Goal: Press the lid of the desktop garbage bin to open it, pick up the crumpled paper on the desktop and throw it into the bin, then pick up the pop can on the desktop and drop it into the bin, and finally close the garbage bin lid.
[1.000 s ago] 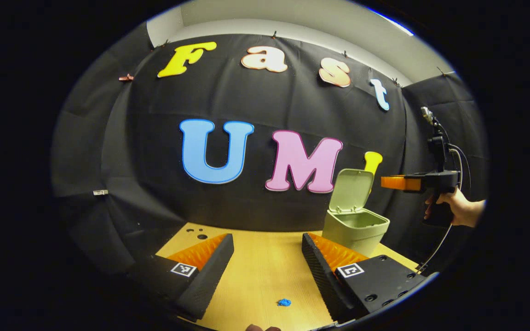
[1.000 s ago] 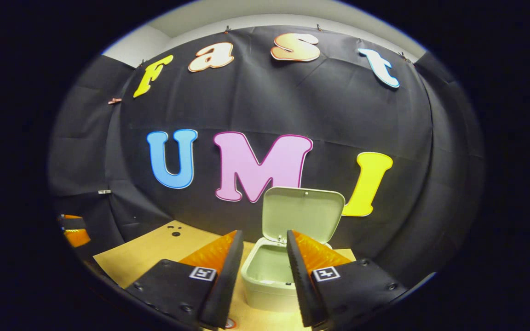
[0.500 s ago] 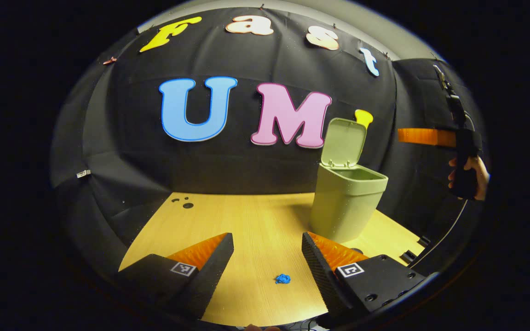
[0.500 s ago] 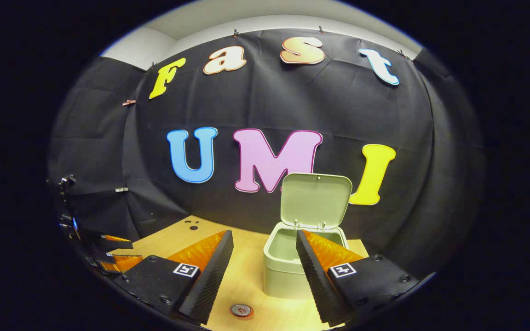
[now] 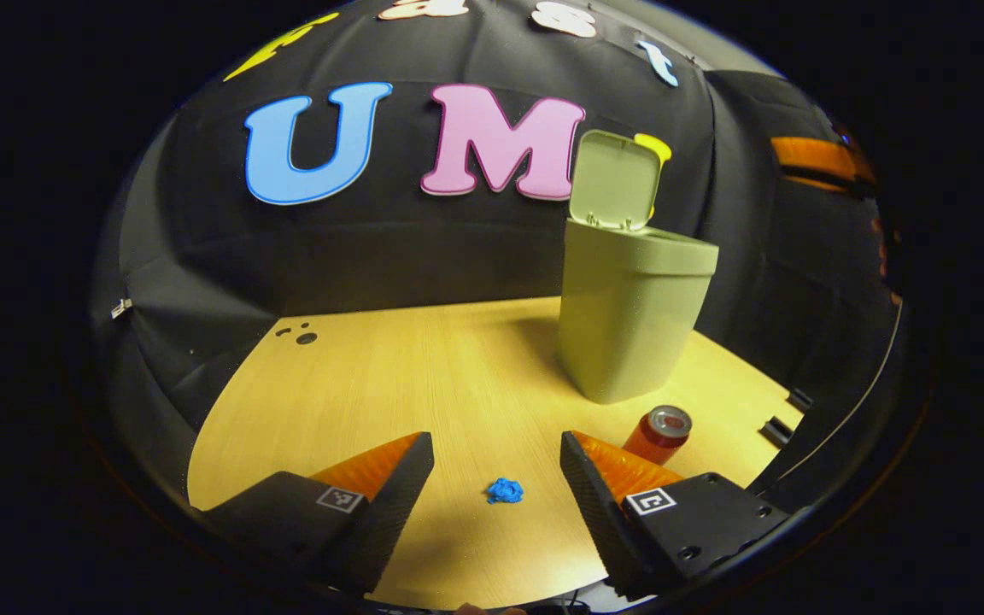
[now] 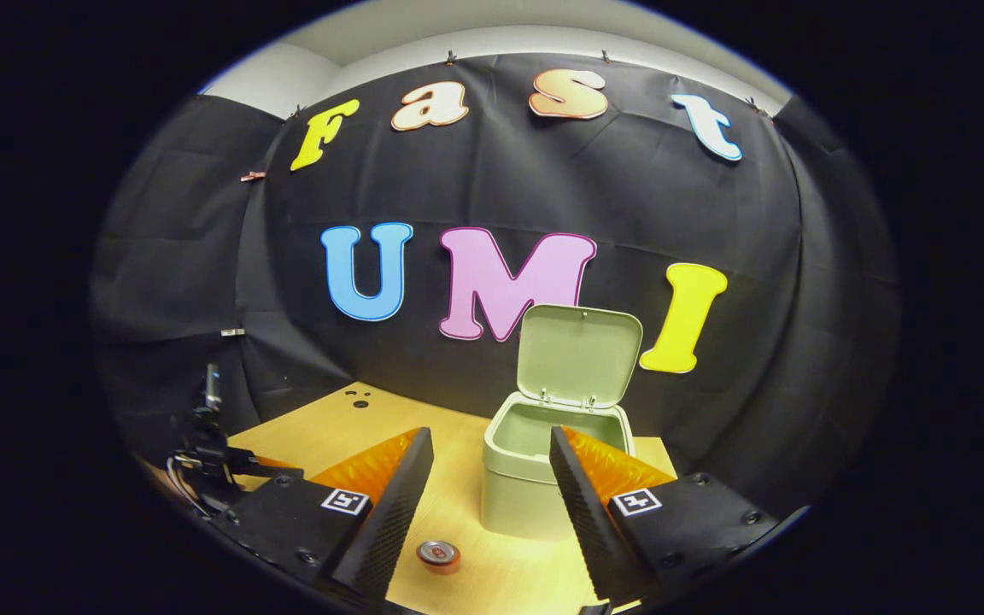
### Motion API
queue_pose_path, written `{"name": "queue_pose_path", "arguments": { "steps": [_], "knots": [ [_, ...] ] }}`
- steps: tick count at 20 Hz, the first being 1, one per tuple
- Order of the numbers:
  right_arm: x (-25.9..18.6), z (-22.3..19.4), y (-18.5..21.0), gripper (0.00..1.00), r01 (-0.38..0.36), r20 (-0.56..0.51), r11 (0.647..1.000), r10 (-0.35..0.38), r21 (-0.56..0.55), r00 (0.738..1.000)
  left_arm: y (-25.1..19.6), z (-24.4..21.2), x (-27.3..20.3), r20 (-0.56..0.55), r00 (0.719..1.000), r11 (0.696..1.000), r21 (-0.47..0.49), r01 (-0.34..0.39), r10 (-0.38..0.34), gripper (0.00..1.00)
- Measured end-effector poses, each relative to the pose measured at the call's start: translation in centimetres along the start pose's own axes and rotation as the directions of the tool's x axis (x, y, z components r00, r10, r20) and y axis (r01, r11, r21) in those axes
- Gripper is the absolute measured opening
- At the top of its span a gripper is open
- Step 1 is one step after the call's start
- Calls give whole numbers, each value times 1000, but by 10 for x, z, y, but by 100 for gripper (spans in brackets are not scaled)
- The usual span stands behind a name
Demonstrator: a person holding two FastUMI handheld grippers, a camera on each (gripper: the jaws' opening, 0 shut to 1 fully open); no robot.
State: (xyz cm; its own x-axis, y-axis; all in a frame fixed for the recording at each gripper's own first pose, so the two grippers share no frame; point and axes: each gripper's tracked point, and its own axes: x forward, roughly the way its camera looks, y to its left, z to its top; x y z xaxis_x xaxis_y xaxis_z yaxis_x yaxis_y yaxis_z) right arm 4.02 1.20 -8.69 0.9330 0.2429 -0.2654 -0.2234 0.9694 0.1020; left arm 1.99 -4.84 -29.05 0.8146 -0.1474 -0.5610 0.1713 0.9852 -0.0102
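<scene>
The table is pale wood with a smooth, faintly shiny grain. At its 2 o'clock stands the bin, matt smooth plastic, lid alike. The can at 4 o'clock is glossy metal. The crumpled paper looks rough and creased

Bin: far on my desktop, lid raised behind it.
Can: upright, before bin.
Paper: left of can, between my left gripper's 2 fingers.
</scene>
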Motion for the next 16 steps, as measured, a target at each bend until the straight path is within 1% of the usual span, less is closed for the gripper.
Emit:
{"name": "queue_pose_path", "arguments": {
  "steps": [5, 8, 12, 13, 14, 16],
  "knots": [
    [-14, 1, -7, 87, -5, 3, 1000, 5, 21, 1000, -2, -40, 38, -98, 995, 998, 67, -7, 13, 96],
    [-19, -5, -16, 87, -3, -9, 999, 3, 36, 1000, -6, -62, 56, -152, 988, 997, 76, -5, 16, 94],
    [-25, -13, -30, 87, 16, -27, 998, -15, 56, 1000, -8, -84, 76, -207, 978, 995, 100, -2, 23, 93],
    [-27, -14, -33, 87, 20, -33, 998, -18, 57, 999, -6, -88, 81, -217, 976, 994, 107, -7, 30, 93],
    [-28, -16, -36, 87, 24, -39, 998, -22, 57, 999, -6, -92, 85, -224, 974, 994, 109, -8, 33, 89],
    [-30, -20, -43, 87, 30, -54, 998, -27, 62, 998, -5, -100, 92, -245, 969, 994, 109, -7, 34, 86]
  ]
}}
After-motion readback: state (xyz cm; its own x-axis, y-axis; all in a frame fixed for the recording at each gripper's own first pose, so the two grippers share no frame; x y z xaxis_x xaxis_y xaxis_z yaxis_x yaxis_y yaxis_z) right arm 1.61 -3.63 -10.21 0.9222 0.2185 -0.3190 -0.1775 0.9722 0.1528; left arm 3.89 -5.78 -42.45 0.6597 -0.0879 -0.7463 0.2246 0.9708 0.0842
